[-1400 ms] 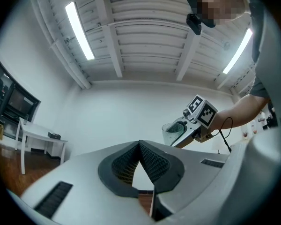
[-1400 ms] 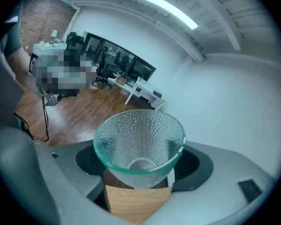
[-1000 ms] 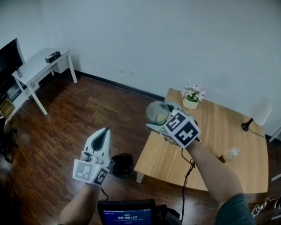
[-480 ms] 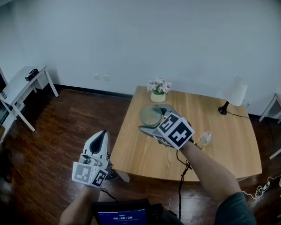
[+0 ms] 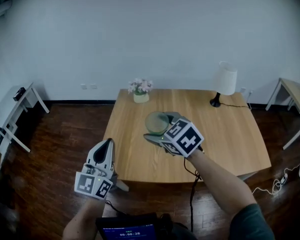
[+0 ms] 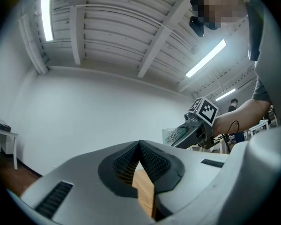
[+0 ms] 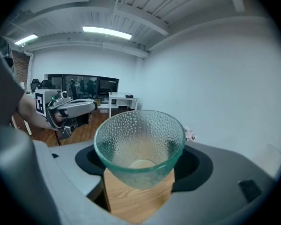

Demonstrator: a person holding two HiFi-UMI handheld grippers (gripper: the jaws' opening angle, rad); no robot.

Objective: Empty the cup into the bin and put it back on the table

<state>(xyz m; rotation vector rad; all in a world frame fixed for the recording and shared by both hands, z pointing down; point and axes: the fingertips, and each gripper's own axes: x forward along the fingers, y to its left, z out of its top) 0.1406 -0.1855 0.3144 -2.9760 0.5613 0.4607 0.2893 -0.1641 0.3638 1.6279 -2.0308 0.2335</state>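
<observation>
Here the cup (image 5: pixel 156 121), a pebbled clear glass one, sits clamped between the jaws of the right gripper (image 5: pixel 162 129), which stand wide apart to take its sides. Its long axis is close to upright with the mouth facing up, and wood shows through its base (whether that base touches the wood or hangs just above it cannot be told). It is over the middle of the tabletop (image 5: pixel 230 144), somewhat nearer the left edge than the right and well apart from every edge. Bare wood lies all round it, out to the near edge, the right edge and both near corners. At the far left corner stands a flower pot (image 5: pixel 140 91). Near the far edge, toward the right corner, is a lamp (image 5: pixel 224 81) with a white shade, its cord (image 5: pixel 235 105) running along that edge to the right. A cable (image 5: pixel 191 196) hangs from the right gripper down past the near edge. The left gripper (image 5: pixel 107 146) hovers off the tabletop, just outside the near left corner and over the dark wooden floor (image 5: pixel 55 134). Its jaws are closed tip to tip on nothing, and it points toward the far wall. Farther left a white side table (image 5: pixel 15 104) stands by the wall, well apart from the tabletop, with open floor between them.
</observation>
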